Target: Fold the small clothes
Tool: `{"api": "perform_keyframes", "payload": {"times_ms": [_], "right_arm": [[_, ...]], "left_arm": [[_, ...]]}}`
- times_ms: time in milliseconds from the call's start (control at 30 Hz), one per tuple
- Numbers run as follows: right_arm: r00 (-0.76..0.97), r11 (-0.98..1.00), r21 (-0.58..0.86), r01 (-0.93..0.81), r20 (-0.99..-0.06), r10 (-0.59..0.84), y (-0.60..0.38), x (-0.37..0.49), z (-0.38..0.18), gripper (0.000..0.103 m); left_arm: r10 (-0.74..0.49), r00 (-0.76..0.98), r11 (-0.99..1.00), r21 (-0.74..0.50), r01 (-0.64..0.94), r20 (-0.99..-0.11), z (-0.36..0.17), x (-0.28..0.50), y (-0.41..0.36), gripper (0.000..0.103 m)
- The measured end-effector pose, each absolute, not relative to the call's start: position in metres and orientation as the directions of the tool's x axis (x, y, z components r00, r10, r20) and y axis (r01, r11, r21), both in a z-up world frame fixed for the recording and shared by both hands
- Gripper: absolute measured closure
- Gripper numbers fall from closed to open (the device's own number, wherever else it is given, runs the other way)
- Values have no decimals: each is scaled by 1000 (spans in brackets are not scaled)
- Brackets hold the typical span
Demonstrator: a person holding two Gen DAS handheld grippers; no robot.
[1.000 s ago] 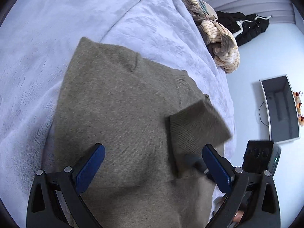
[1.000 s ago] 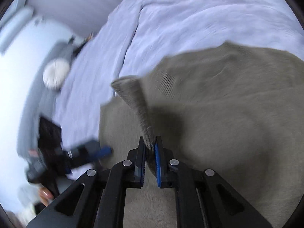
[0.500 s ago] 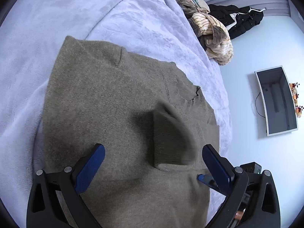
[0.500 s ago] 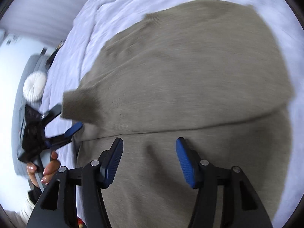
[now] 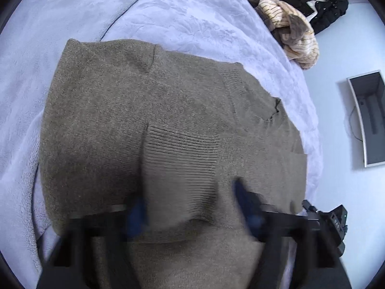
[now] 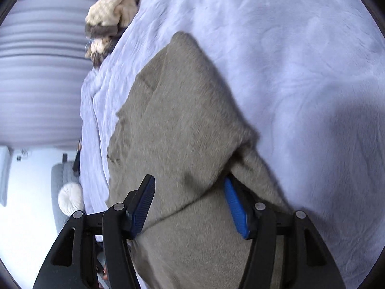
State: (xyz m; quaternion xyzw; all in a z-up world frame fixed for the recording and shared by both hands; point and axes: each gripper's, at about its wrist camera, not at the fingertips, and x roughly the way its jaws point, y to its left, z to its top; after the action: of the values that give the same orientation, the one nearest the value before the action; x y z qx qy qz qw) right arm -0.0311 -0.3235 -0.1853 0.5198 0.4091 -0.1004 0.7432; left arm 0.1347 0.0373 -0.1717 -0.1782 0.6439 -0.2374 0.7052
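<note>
An olive-brown knit sweater (image 5: pixel 134 125) lies on a lavender bed cover (image 5: pixel 192 16). One sleeve is folded across its body, with the ribbed cuff (image 5: pixel 178 154) lying flat in the middle. My left gripper (image 5: pixel 190 207) is blurred and hovers low over that cuff, its blue pads apart with cloth between them. My right gripper (image 6: pixel 190 204) is open over the sweater (image 6: pixel 182 125), its right pad tucked against a fold at the edge. It also shows at the lower right of the left wrist view (image 5: pixel 329 219).
A heap of cream and brown clothes (image 5: pixel 286 24) lies at the far end of the bed, with a black garment (image 5: pixel 322 7) behind it. The bed's edge drops off on the right, towards a white floor and an open grey box (image 5: pixel 370 118).
My right gripper let go of the sleeve and opened, and the sleeve now lies flat across the sweater. My left gripper's pads have drawn closer together over the cuff. My right gripper swung to the sweater's edge.
</note>
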Motion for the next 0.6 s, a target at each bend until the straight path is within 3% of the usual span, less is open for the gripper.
{"api": "perform_keyframes", "payload": {"times_ms": [33,67,100,300,467,567,600], "right_arm": [[652,431,694,577,-709,268,-325,-29,-186,46],[649,434,686,584,-716,258,-327,-26,-185,78],[633,458,664,590,-733,249,-331,-26,-180,95],[595,689,526,498,-786,170,-332,-26,-137,96],[491,711,448,541,-855,166,-344,-35,-177,98],[500,704,467,536,-847,182,-345,-41,-173,88],[488,712,456,533,-854,182,-343,-42,-170,80]], "left_arm": [[-573,41,817,-567,103,-818,-173,136,37,96],[-587,39,808,-581,102,-809,-171,136,38,96],[-595,57,801,-586,119,-802,-165,134,39,96],[-562,78,817,-538,208,-823,-160,116,42,96],[-527,66,840,-508,190,-847,-179,113,47,90],[-443,122,884,-411,221,-888,-167,114,54,85],[-420,130,894,-385,229,-898,-164,115,58,85]]}}
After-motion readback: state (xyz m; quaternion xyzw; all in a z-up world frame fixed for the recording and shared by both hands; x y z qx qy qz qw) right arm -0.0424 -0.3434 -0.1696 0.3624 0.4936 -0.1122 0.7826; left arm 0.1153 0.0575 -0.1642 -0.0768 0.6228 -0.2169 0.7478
